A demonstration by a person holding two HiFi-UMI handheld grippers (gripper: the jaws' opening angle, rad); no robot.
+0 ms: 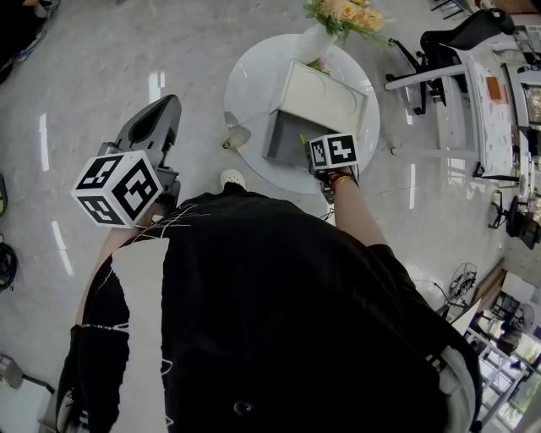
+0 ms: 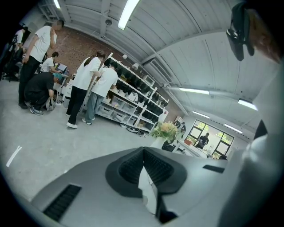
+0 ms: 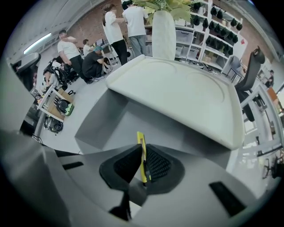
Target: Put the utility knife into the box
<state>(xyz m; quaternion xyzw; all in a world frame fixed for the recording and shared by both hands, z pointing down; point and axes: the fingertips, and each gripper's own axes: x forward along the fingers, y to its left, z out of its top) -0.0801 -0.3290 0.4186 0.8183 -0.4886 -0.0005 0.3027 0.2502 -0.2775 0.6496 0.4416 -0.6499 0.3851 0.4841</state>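
Observation:
My right gripper (image 3: 141,153) is shut on a thin yellow utility knife (image 3: 140,141), which stands on edge between the pads and pokes out past them. Straight below it lies the open grey box (image 3: 128,122), its white lid (image 3: 177,91) tilted back behind. In the head view the right gripper's marker cube (image 1: 332,151) hangs over the near edge of the box (image 1: 286,135) and hides the knife. My left gripper (image 1: 159,110) is raised at the left, well away from the box, shut with nothing between its pads (image 2: 133,166).
The box sits on a round white table (image 1: 249,72) with a white vase (image 1: 314,41) of flowers (image 1: 347,13) behind it. A black office chair (image 1: 461,38) and desks stand to the right. Several people stand by shelves (image 2: 133,95) across the room.

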